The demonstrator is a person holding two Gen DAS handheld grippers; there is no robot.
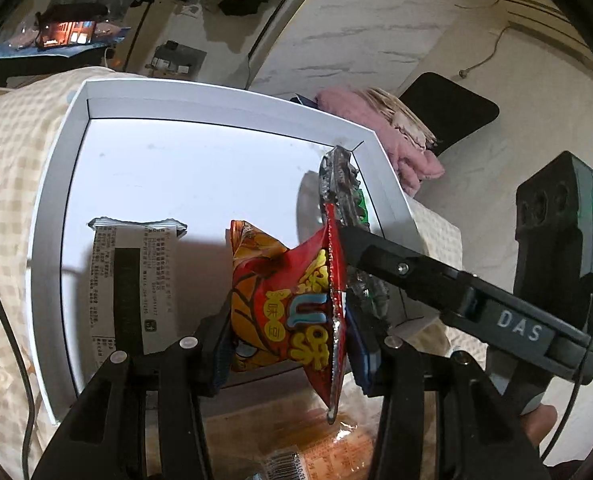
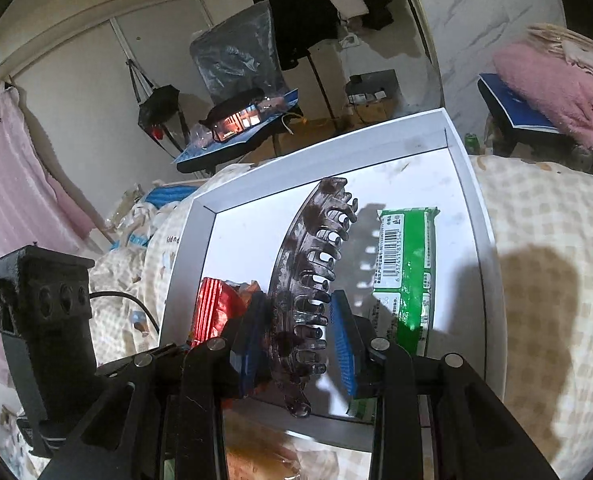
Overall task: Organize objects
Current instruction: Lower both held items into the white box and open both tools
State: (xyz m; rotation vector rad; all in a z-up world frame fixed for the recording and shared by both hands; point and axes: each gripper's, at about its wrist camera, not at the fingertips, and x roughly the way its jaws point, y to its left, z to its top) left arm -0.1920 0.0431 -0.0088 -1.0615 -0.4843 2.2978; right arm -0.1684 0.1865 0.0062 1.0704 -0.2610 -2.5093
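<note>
Left wrist view: left gripper (image 1: pixel 290 334) clamped on snack bag (image 1: pixel 292 304); right gripper (image 2: pixel 296 344) jaws flanking hair claw (image 2: pixel 308 280), contact unclear.

Both grippers are black, angular plastic frames studded with round silver screw heads. The left gripper (image 1: pixel 290 340) and right gripper (image 2: pixel 300 344) carry ribbed blue pads (image 2: pixel 342 340). A white "DAS" marking sits at right in the left view.
</note>
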